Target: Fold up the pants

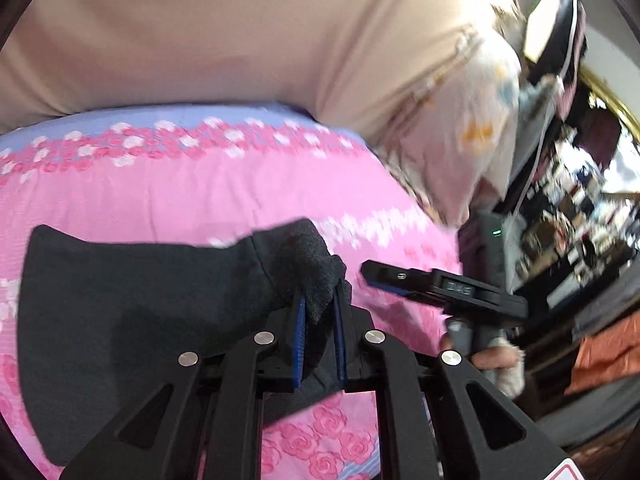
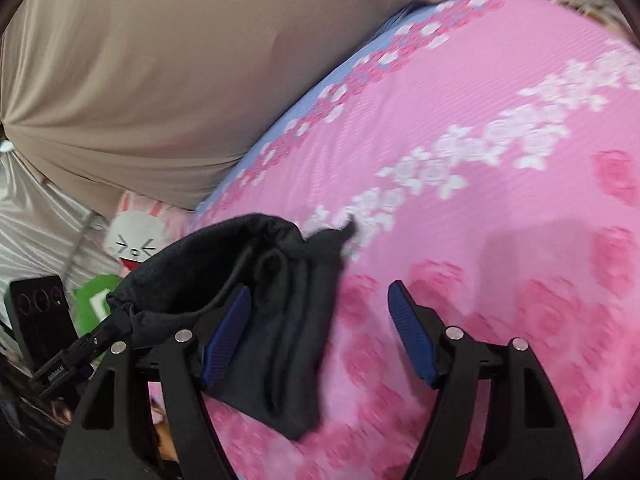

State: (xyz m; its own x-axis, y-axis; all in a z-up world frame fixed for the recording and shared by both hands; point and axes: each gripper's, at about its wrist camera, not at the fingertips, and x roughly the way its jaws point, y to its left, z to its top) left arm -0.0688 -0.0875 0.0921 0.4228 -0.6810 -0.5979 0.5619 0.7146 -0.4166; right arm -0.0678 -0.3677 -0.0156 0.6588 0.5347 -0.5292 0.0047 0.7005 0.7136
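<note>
The left gripper (image 1: 320, 300) is clamped on a bunched fold of the dark pants (image 1: 132, 312), which lie on the pink floral bedsheet (image 1: 180, 192) with the gripped end lifted. The right gripper (image 2: 320, 332) stands wide open, holding nothing; the pants (image 2: 280, 320) lie against its left finger (image 2: 224, 336). A beige pillow (image 1: 240, 40) lies behind.

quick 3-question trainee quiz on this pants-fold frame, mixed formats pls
1. True or false: the right gripper is clamped on the dark pants.
2. Which gripper pinches the fabric? A) left B) right C) neither
3. Fill in: the pants lie on a ___ floral bedsheet.

Key:
1. False; its jaws stand apart, fabric only by one pad.
2. A; the left gripper is shut on a bunch of fabric.
3. Pink.
</note>
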